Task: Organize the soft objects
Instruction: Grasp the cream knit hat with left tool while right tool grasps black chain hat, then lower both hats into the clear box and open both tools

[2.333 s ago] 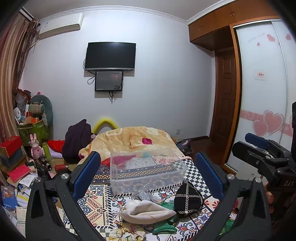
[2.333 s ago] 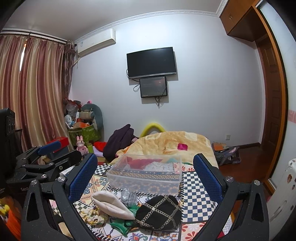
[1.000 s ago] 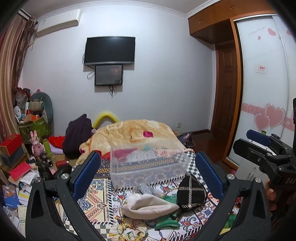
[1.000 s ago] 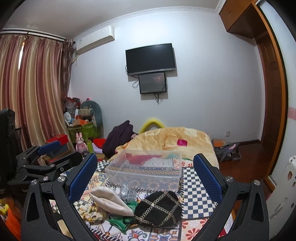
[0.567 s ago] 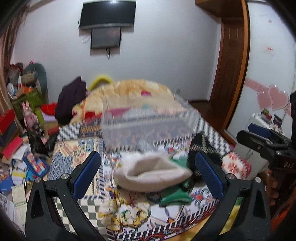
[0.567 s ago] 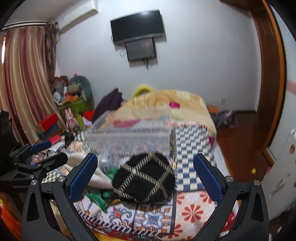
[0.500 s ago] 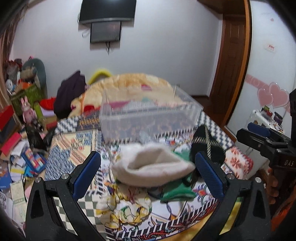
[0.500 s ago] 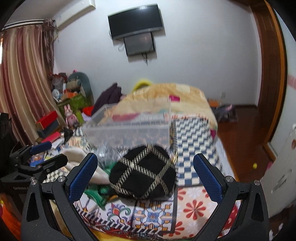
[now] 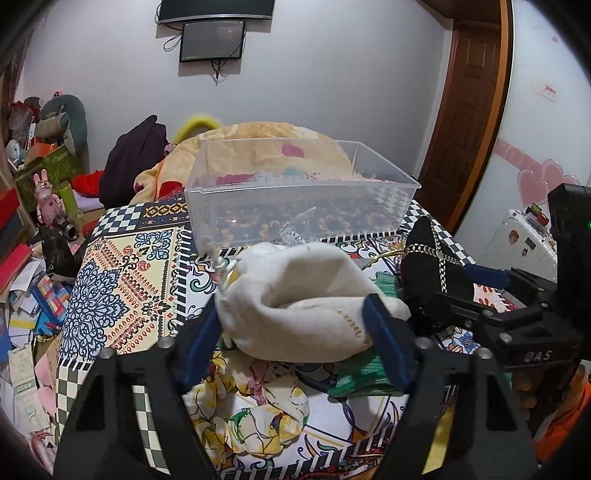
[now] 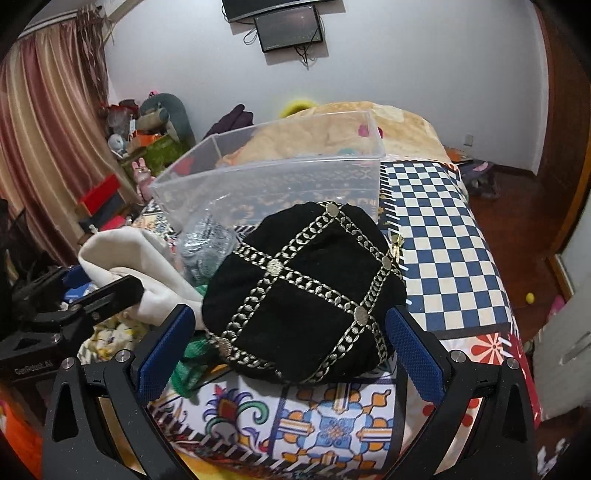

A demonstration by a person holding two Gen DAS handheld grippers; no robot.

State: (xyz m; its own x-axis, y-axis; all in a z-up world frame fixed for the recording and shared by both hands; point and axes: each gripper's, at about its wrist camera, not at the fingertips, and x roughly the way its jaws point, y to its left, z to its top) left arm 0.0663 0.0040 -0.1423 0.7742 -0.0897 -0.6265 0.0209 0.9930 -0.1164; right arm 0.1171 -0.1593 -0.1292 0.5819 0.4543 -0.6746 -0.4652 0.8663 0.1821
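Both of your grippers have dropped from high above the bed to the pile of soft things, so the hats now fill each view. Your left gripper has narrowed around the cream knitted beanie hat, its blue pads pressing the fabric on both sides, and the hat appears to be bunched between them while resting on the heap. Your right gripper is spread wide, its pads standing either side of the black velvet cap with gold chain trim without squeezing it, so that cap lies free on the patterned bedspread. Under and beside the two hats you can see a green knitted item, a yellow floral fabric piece and a crinkled clear plastic bag, all touching one another. Just behind the pile stands the clear rectangular plastic bin, and nothing soft is visible inside it; only the bedspread pattern shows through its walls. By that evidence the sorting has barely started: one grasp is made, a second is lined up, and every item remains outside the bin. You would need to lift the beanie over the near wall, then close on the cap. Further off sit the orange blanket and wall-mounted television.
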